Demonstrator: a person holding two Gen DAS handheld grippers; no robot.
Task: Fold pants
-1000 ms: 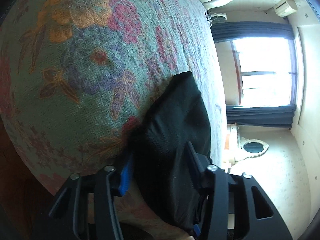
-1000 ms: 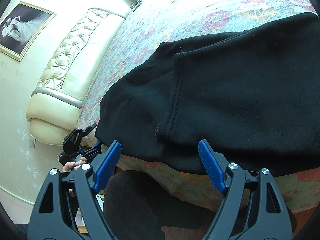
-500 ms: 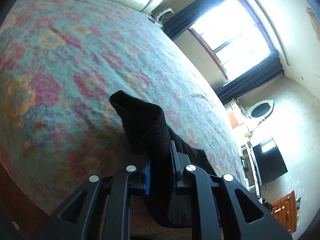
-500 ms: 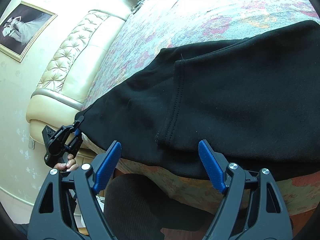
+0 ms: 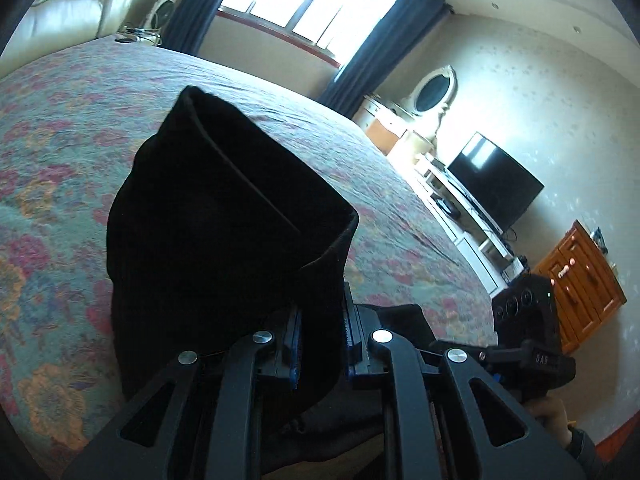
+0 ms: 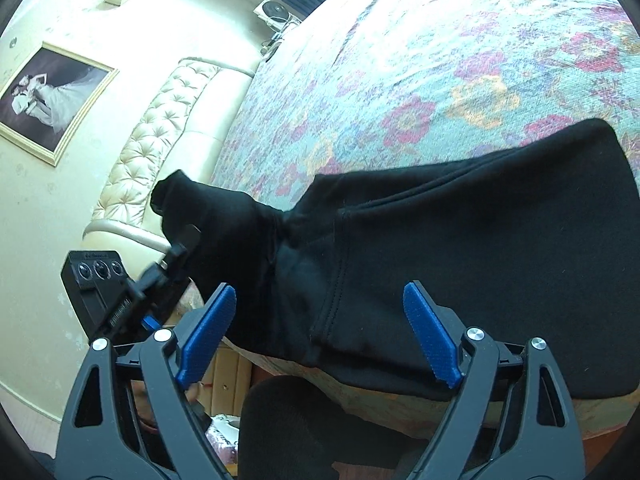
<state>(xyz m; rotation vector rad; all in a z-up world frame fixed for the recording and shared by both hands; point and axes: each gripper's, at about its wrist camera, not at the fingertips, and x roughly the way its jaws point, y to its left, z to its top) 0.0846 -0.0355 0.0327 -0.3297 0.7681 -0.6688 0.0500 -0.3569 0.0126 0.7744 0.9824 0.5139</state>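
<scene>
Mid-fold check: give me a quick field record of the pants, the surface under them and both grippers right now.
garment: black pants, one end lifted, the rest lying flat
surface: floral bedspread
left gripper: shut on the pants' lifted end
right gripper: open, jaws have just widened, pads touching nothing, near the bed's edge
fold: not yet laid over

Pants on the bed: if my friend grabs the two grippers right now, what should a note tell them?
Left gripper: shut on one end of the black pants, lifted off the flowery bedspread.
Right gripper: open, holding nothing, its jaws have just been opening; it hovers at the bed's near edge over the pants.
Pants: mostly lying flat on the bedspread, only the left-held end raised.
Done: one end picked up.
Left: probably carry that end across onto the rest, lay it down, smooth it, then fold again.
</scene>
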